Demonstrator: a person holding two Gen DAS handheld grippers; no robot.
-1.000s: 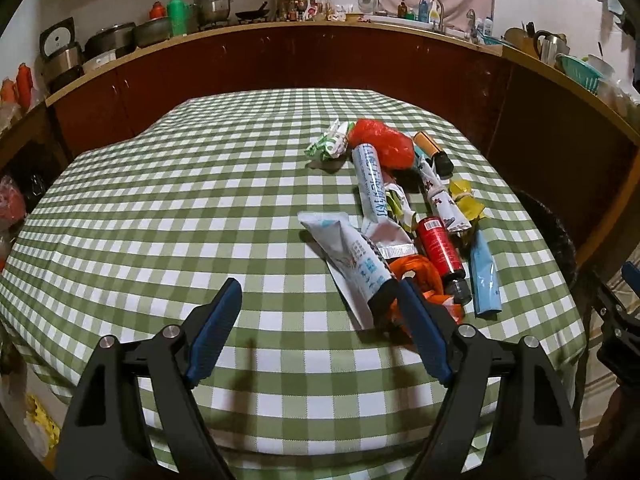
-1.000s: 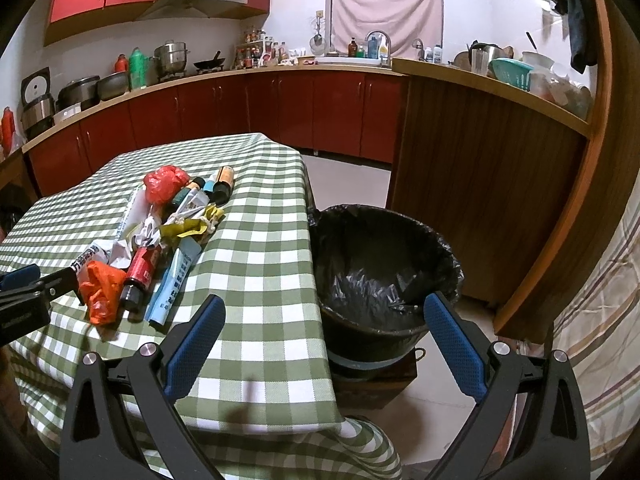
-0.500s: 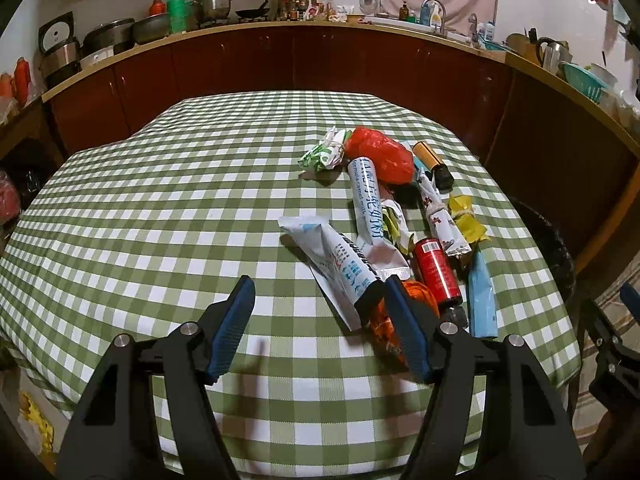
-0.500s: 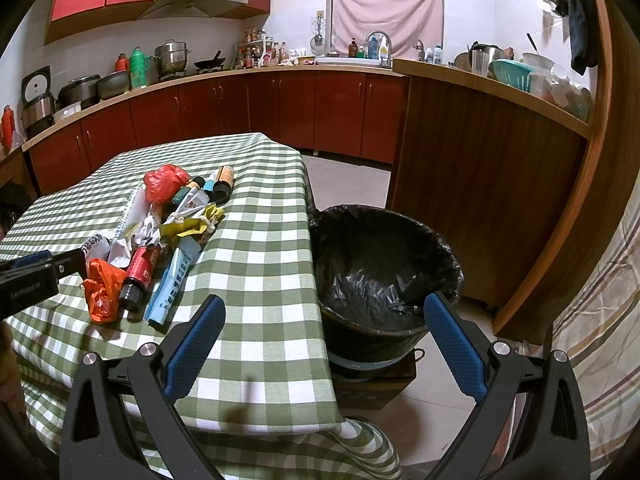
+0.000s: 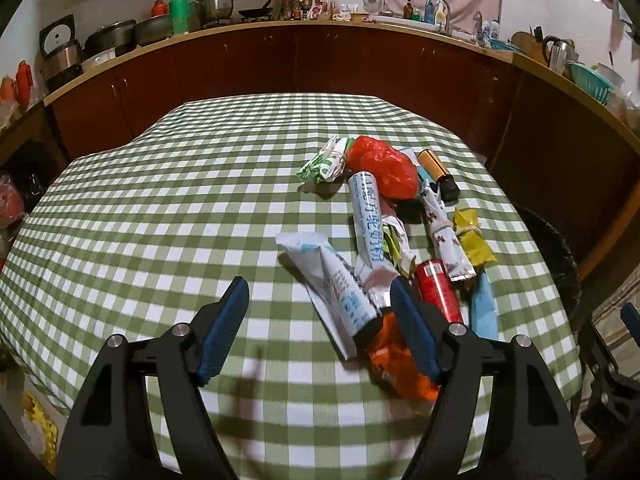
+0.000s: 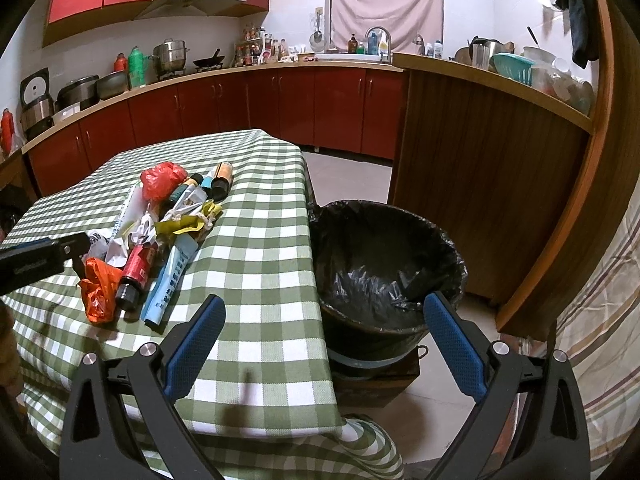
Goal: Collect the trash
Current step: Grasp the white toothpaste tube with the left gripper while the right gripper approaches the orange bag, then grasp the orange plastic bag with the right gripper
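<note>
Here the left gripper (image 5: 320,320), jaws opening and empty, hovers beside the white tube (image 5: 340,292), perhaps toothpaste; the right gripper (image 6: 324,336) gapes empty near it.

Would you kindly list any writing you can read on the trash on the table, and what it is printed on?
White tube: large blue Chinese characters along its length, too distorted to quote reliably.
White packet: small print, blurred.
Red can: white label, too small to read.
Light blue tube: dark print, unreadable.
Nothing else is legible.
</note>
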